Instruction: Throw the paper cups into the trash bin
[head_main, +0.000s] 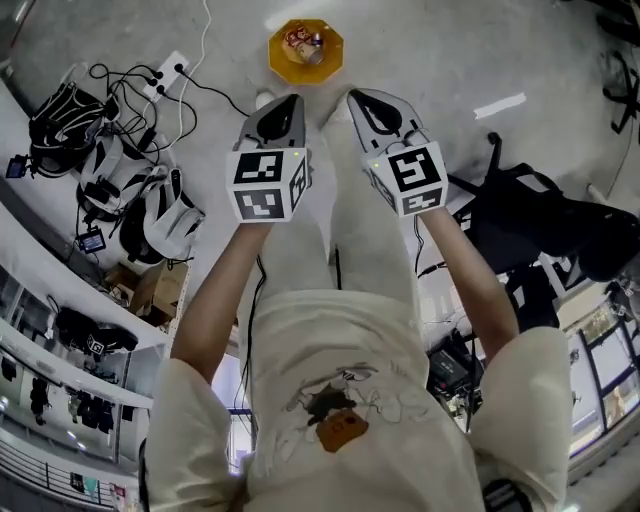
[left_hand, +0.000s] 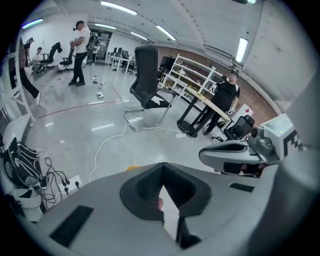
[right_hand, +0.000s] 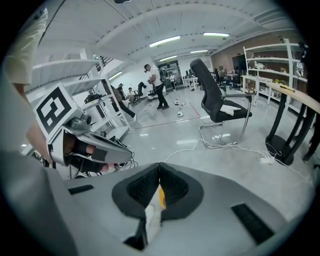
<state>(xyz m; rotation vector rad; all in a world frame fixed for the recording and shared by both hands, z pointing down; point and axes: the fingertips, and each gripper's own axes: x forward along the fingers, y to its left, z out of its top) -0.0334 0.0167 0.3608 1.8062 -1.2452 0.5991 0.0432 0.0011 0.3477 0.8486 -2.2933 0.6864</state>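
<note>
The left tongs (head_main: 288, 103) and right tongs (head_main: 358, 98) are held out side by side. Both are closed, with the tips touching.

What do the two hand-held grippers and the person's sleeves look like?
The left hand-held gripper and the right hand-held gripper each have a light grey shell narrowing to black ribbed pads, plus a white cube with black square markers. The person wears a cream short-sleeved shirt with a printed picture.

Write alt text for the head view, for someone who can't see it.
Seen from above, a person holds the left claw and right claw, both shut, side by side, pointing toward an orange bin holding paper cups.
</note>
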